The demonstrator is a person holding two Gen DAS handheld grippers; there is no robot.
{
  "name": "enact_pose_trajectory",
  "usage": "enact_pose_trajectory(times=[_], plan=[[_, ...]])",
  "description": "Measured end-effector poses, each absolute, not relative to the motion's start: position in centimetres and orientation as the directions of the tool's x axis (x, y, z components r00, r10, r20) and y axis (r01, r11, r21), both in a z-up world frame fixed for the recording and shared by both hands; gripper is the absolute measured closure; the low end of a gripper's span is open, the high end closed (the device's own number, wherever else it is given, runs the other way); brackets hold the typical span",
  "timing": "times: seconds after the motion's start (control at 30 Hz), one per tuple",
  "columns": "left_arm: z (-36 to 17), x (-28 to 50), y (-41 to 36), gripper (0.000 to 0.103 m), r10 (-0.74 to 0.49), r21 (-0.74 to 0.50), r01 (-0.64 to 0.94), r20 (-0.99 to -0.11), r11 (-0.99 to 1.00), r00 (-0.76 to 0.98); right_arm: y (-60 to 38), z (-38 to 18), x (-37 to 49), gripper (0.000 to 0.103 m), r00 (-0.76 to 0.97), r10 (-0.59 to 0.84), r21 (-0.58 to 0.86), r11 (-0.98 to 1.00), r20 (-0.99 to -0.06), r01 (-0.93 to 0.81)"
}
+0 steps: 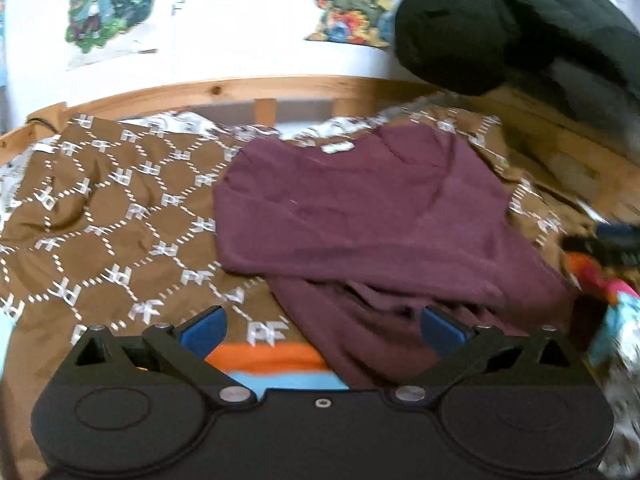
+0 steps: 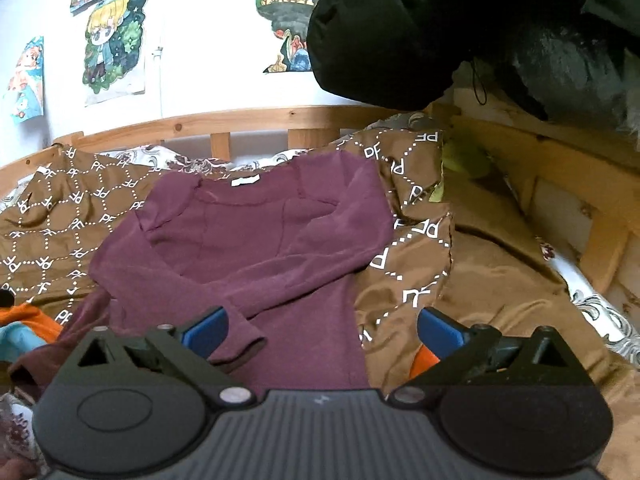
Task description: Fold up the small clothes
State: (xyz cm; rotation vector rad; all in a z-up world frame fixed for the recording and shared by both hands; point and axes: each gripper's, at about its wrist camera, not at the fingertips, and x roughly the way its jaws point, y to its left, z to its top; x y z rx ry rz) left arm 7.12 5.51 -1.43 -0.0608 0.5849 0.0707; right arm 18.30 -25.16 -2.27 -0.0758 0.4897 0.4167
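A maroon long-sleeved top (image 1: 360,208) lies flat on the brown patterned bedspread (image 1: 100,208), neck and white label toward the wall. In the right wrist view the maroon top (image 2: 256,248) has both sleeves crossed over its body, and one cuff ends close to my near left pad. My left gripper (image 1: 322,328) hovers open over the top's rumpled lower hem, with nothing between its blue pads. My right gripper (image 2: 322,330) also stands open just above the top's lower part, its pads clear of the cloth.
An orange and light-blue garment (image 1: 264,356) lies under the left gripper. More bright clothes (image 1: 612,300) are heaped at the right. A black jacket (image 2: 400,32) hangs over the far right corner. A wooden bed rail (image 2: 240,116) runs along the postered wall.
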Motion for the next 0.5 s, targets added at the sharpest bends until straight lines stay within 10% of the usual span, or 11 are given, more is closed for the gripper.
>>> enact_pose_trajectory(times=[0.33,0.5], plan=[[-4.6,5.3,1.0,0.001,-0.095,0.063,0.165,-0.595,0.984,0.798,-25.6,-2.8,11.9,0.000,0.778,0.327,-0.170,0.861,-0.537,-0.479],[-6.6,7.8,-1.4,0.002,0.020,0.163,0.114,-0.652,0.980,0.758,-26.1,-3.9,11.1,0.000,0.764,0.310,-0.159,0.868,-0.566,-0.470]])
